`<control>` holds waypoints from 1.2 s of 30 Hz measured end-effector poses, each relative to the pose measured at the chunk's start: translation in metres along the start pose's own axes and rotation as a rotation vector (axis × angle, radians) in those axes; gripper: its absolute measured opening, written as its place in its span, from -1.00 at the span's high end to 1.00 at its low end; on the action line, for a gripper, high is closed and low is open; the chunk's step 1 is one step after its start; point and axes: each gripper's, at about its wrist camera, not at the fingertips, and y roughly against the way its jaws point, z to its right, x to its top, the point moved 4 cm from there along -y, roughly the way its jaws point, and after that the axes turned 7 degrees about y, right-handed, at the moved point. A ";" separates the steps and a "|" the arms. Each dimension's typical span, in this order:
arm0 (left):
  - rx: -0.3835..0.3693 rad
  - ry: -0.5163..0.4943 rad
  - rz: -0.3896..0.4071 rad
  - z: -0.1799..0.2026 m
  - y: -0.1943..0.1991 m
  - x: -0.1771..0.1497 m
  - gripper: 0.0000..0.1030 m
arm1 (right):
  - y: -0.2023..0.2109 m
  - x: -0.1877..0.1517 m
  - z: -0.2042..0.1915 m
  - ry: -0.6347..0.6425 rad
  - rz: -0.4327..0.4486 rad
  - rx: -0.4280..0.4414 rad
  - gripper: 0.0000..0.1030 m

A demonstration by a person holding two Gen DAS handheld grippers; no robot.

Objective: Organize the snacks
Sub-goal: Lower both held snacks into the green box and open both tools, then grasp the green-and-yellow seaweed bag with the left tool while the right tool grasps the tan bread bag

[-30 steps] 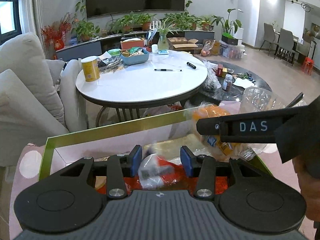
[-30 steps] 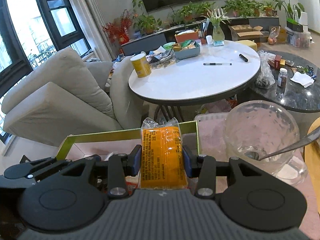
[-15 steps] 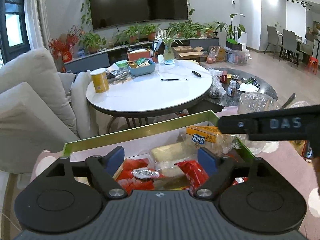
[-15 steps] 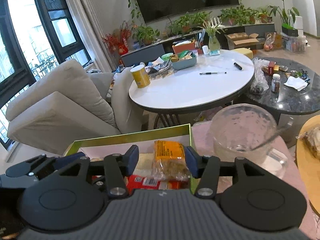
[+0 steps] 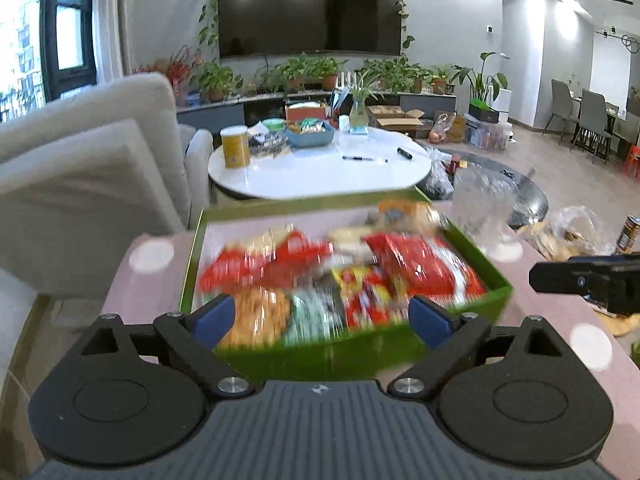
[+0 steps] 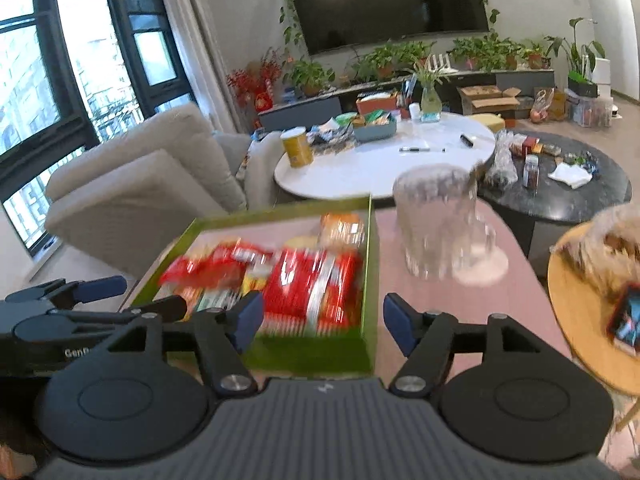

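Note:
A green box (image 5: 344,350) holds several snack packs, mostly red ones (image 5: 416,268), with an orange pack (image 5: 404,214) at its far right corner. The box also shows in the right wrist view (image 6: 370,256), with the orange pack (image 6: 342,226) at the far end. My left gripper (image 5: 320,318) is open and empty, above the box's near edge. My right gripper (image 6: 322,322) is open and empty, above the box's near right corner. Both views are blurred by motion.
The box sits on a pink table (image 6: 440,304). A clear glass mug (image 6: 436,224) stands right of the box. A round wooden board (image 6: 580,320) with a bagged snack (image 6: 612,248) lies at the far right. A white round table (image 5: 320,172) and sofa (image 5: 80,184) are behind.
The right gripper let go of the orange pack into the box; the left released its red pack. Both grippers opened and pulled back and up from the box.

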 end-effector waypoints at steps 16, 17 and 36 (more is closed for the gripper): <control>-0.021 -0.050 -0.088 0.041 0.037 -0.066 -0.82 | 0.035 -0.052 0.005 -0.009 -0.048 -0.038 0.00; -0.018 -0.055 -0.094 0.042 0.037 -0.069 -0.82 | 0.038 -0.056 0.005 -0.009 -0.050 -0.037 0.00; -0.046 -0.108 -0.159 0.056 0.071 -0.117 -0.82 | 0.069 -0.141 -0.038 0.194 -0.192 0.090 -0.13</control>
